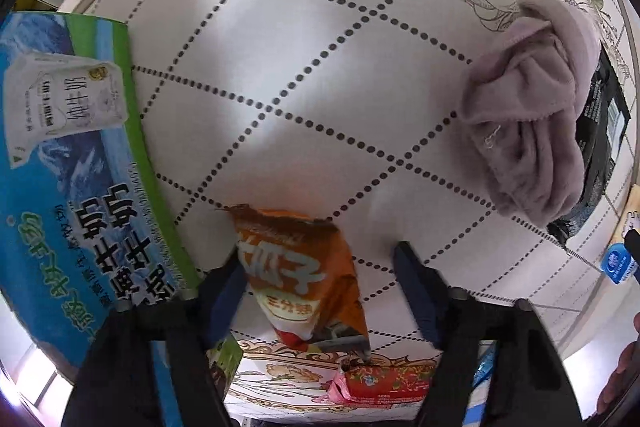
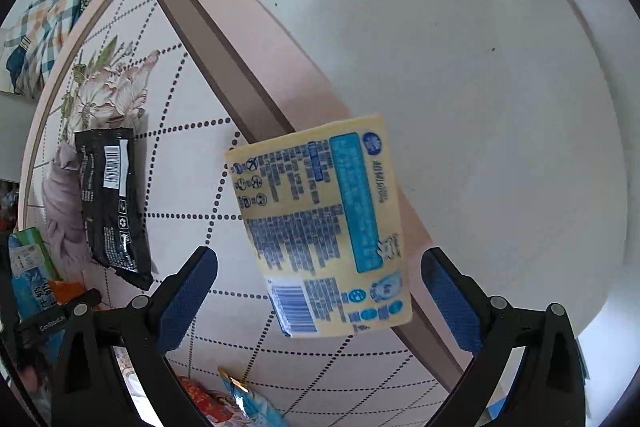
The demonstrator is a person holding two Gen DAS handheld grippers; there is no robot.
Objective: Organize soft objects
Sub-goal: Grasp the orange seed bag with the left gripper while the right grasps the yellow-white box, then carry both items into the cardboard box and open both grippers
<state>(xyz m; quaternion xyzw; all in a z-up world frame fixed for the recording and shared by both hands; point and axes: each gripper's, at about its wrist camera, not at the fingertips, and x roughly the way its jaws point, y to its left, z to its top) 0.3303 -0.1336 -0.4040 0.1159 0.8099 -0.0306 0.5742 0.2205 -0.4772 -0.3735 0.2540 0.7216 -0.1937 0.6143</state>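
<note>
In the left wrist view my left gripper [image 1: 320,267] is open, with an orange snack bag [image 1: 304,279] lying on the table between its blue fingers, closer to the left one. A crumpled mauve cloth [image 1: 528,107] lies at the right, partly over a black packet [image 1: 604,131]. In the right wrist view my right gripper [image 2: 320,275] is open around a yellow and blue packet [image 2: 320,227] that lies over the table's edge. The black packet [image 2: 112,199] and the mauve cloth [image 2: 64,203] lie to the left.
A blue and green milk carton box [image 1: 80,167] stands at the left. A red packet [image 1: 380,383] lies near the front edge; it also shows in the right wrist view [image 2: 200,399] beside a light blue packet [image 2: 252,403]. The white dotted table [image 1: 300,67] ends at a brown rim [image 2: 224,59]. Checked fabric [image 2: 52,15] lies beyond.
</note>
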